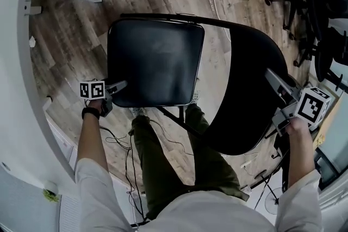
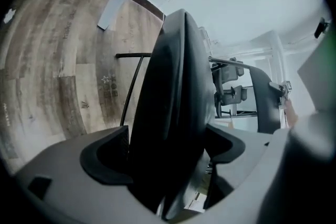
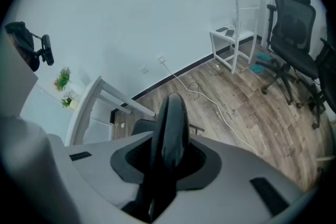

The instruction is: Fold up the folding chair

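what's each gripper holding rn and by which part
The right gripper is shut on the black folding chair's backrest, at its edge. The left gripper holds nothing: its jaws stand open around the padded seat's edge.

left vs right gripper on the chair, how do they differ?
Left gripper: jaws wide apart, astride the thick seat edge; right gripper: jaws closed narrow on the thin backrest rim. In the head view, left gripper is at the seat's lower-left corner, right gripper at the backrest's right side. Both have a black chair part between their jaws.
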`<state>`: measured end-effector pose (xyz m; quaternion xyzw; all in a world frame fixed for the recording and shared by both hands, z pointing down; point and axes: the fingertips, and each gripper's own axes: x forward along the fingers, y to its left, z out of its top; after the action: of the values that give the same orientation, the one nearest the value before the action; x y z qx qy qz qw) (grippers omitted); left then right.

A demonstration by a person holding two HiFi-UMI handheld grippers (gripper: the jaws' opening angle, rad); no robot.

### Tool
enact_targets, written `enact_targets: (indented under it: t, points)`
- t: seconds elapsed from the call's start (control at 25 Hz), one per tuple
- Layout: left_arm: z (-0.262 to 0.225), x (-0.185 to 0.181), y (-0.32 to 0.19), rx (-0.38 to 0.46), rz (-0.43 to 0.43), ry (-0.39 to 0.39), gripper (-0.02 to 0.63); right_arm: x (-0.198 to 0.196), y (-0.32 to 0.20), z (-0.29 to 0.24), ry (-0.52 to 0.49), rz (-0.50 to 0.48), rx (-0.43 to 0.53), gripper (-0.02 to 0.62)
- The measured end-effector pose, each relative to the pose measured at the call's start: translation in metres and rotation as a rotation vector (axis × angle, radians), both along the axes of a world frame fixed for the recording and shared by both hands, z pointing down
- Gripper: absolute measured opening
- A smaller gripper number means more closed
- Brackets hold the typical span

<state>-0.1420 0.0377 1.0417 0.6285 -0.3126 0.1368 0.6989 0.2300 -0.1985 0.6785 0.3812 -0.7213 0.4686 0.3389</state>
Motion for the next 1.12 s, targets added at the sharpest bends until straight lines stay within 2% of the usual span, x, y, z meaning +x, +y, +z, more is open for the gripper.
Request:
enact_targets:
  t: [0.28,0.48,0.68,0.84,1.0,1.12]
  points:
    - [-0.01,0.005,0.007,-0.021,-0.005,-0.05,0.44,-0.002,0.0,-0.005,-0.024,0.003,-0.026,0.094]
    - [-0.046,0.028,0.007,0.01,0.012,-0.096,0.437,0.007,0.003,-0.028,-0.029,0.008,-0.04,0.081]
    - [-0.1,0.071,0.014,0.035,0.087,-0.101,0.376,0.031,0.003,-0.058,-0.037,0.01,-0.047,0.074]
    - [-0.148,0.107,0.012,0.06,0.13,-0.103,0.354,0.036,0.002,-0.083,-0.125,0.005,-0.054,0.066]
    - [-0.197,0.149,0.006,0.094,0.147,-0.1,0.354,0.059,0.0,-0.104,-0.049,0.007,-0.052,0.064]
    - [-0.23,0.182,0.003,0.113,0.168,-0.101,0.354,0.071,0.003,-0.117,-0.028,0.009,-0.057,0.064]
